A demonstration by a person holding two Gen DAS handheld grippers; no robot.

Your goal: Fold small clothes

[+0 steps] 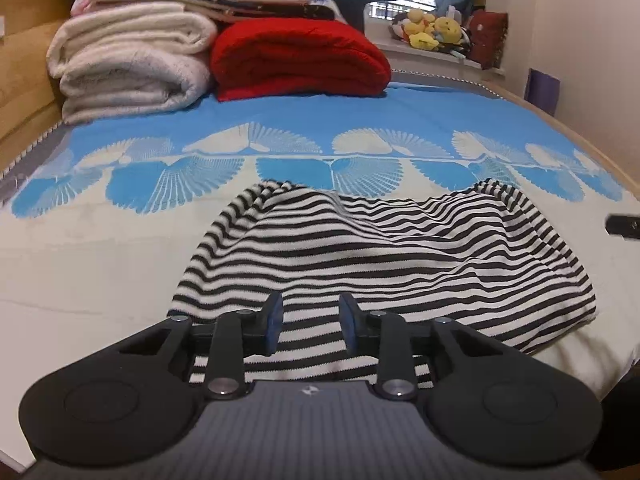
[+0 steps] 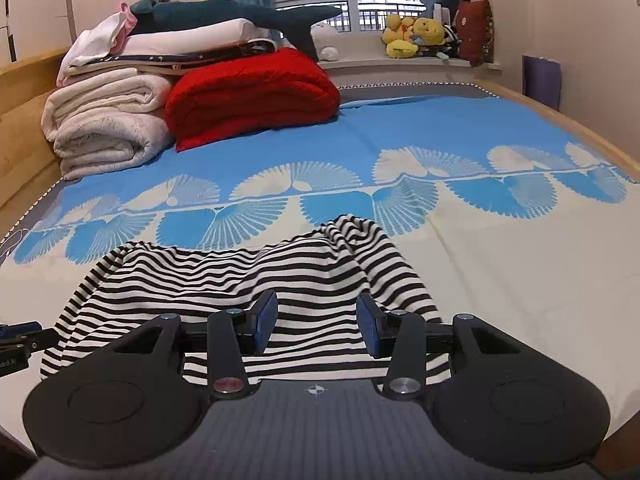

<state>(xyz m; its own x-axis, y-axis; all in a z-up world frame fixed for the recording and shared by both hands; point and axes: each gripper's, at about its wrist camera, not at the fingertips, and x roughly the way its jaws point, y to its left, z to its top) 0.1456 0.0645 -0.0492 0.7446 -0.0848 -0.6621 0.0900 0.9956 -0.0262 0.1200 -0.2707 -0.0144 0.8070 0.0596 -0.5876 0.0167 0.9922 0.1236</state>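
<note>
Bed (image 1: 100, 248): striped top (image 1: 380, 248) at 12 o'clock of 2 tongs, left (image 1: 310, 326) and right (image 2: 316, 326), both part-open astride its near hem, gripping nothing.

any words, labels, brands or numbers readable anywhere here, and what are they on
"obot.AI": partial white lettering, cut off by the picture's left edge, on the body of the left claw in the right wrist view.
Round crosshair mark, no letters, on the right claw's grey body.
Small white logo on the left claw's grey body: too small to read.
Mark on the dark red cushion at the window: too small to read.
Striped garment: no text visible.
</note>
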